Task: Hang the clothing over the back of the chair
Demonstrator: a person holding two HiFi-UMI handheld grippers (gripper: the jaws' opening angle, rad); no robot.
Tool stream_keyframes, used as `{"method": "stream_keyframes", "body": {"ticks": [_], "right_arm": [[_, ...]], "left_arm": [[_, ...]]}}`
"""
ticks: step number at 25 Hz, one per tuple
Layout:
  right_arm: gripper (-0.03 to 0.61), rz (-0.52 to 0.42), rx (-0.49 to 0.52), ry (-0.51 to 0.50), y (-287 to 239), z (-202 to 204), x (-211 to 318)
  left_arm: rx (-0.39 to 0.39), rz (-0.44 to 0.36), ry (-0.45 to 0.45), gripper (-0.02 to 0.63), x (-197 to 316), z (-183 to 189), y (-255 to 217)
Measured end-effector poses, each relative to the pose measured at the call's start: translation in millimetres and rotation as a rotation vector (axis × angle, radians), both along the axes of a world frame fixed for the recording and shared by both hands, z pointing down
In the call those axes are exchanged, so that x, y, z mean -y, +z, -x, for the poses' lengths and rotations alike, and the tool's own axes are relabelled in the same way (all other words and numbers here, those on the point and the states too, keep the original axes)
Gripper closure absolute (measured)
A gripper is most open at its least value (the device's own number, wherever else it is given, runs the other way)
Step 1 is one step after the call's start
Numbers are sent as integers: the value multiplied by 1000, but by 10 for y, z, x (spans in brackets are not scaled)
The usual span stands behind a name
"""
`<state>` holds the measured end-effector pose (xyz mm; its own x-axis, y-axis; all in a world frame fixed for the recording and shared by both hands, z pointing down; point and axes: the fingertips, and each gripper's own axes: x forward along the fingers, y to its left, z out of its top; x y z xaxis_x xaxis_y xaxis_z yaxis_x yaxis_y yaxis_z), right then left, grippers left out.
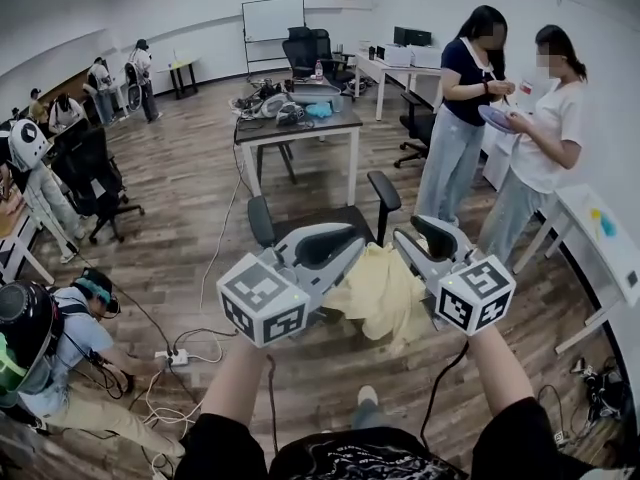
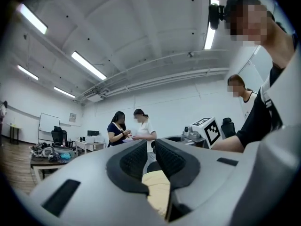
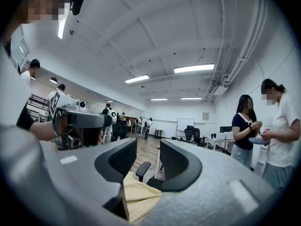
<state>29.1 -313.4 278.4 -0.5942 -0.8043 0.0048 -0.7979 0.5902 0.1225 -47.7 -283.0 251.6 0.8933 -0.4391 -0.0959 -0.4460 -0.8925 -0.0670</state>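
Note:
A pale yellow garment point(image 1: 385, 293) lies bunched over the near side of a black office chair point(image 1: 335, 218), whose armrests stick out beyond it. The chair's back is hidden under the cloth and my grippers. My left gripper point(image 1: 345, 246) hovers just left of the garment, its jaws a narrow gap apart. In the left gripper view the cloth point(image 2: 157, 189) shows below that gap, not pinched. My right gripper point(image 1: 425, 236) hovers at the garment's right edge with a wider gap. In the right gripper view the cloth point(image 3: 141, 197) lies under the jaws, free of the pads point(image 3: 120, 159).
A cluttered desk point(image 1: 340, 126) stands beyond the chair. Two people point(image 1: 470, 118) stand at the right beside a white table point(image 1: 600, 233). A person point(image 1: 70, 348) crouches on the floor at the left near cables and a power strip point(image 1: 172, 356). Another black chair point(image 1: 95, 183) stands far left.

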Motion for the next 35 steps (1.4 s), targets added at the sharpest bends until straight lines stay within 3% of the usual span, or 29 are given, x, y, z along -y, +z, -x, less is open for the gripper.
{"method": "stream_keyframes", "body": {"ticks": [3,7,11,15,19,28,32,35], "right_arm": [[434,-6,-5,15,75,92,-262],[477,-21,-104,104,265,130,-415],[482,-3,-43,95,338,185,-540],[486,-4,-49,108,509,309,-692],[491,15,-112,113,727,410,-775],[531,-4,-43,165,1028,416,-1066],[537,34,-105,146,1314,549,-1234],[557,84,-77,180,1502,516,-1314]], "left_arm": [[29,-19,-25,552,-202,21,154],[27,32,-21,565,-305,32,311],[-51,81,-58,566,-334,108,342],[-67,128,-98,566,-416,152,631],[-36,148,-139,567,-505,149,852],[6,149,-219,572,-776,114,1310],[50,155,-206,572,-969,44,1567],[78,207,-211,572,-1042,29,1829]]}}
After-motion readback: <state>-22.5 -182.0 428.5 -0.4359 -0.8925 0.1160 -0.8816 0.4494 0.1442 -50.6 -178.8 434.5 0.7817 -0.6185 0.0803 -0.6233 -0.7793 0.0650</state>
